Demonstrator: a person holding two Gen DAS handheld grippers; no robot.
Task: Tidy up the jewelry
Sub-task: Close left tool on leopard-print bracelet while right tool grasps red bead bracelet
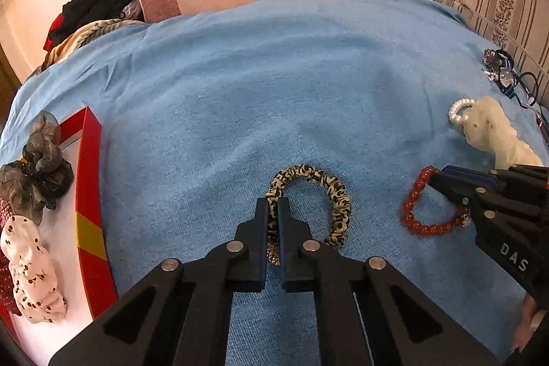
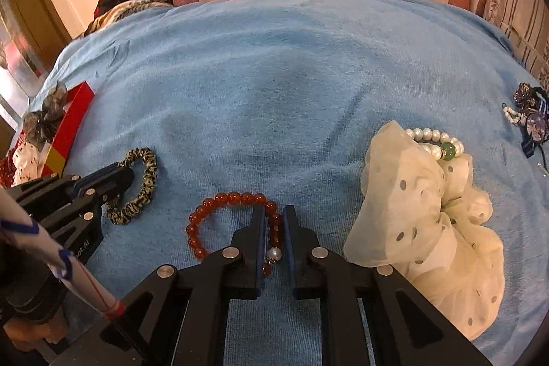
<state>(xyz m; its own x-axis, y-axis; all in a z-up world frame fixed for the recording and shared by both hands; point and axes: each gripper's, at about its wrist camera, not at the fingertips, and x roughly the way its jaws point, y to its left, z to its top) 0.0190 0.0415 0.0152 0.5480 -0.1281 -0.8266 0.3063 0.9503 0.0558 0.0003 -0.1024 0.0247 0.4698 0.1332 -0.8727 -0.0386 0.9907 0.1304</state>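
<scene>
A leopard-print scrunchie (image 1: pixel 329 191) lies on the blue towel (image 1: pixel 274 91); my left gripper (image 1: pixel 273 204) is shut on its left side. It also shows in the right wrist view (image 2: pixel 145 184). A red bead bracelet (image 2: pixel 219 204) with a pearl charm lies to its right; my right gripper (image 2: pixel 273 211) straddles its right side, jaws narrowly apart around the beads. In the left wrist view the bracelet (image 1: pixel 429 228) and right gripper (image 1: pixel 434 177) show at right.
A red-and-white box (image 1: pixel 87 180) at left holds several scrunchies (image 1: pixel 34 174). A cream dotted scrunchie (image 2: pixel 425 215) and a pearl bracelet (image 2: pixel 434 139) lie at right. Hair clips (image 2: pixel 530 119) lie at far right. Cushions and clothes lie behind the towel.
</scene>
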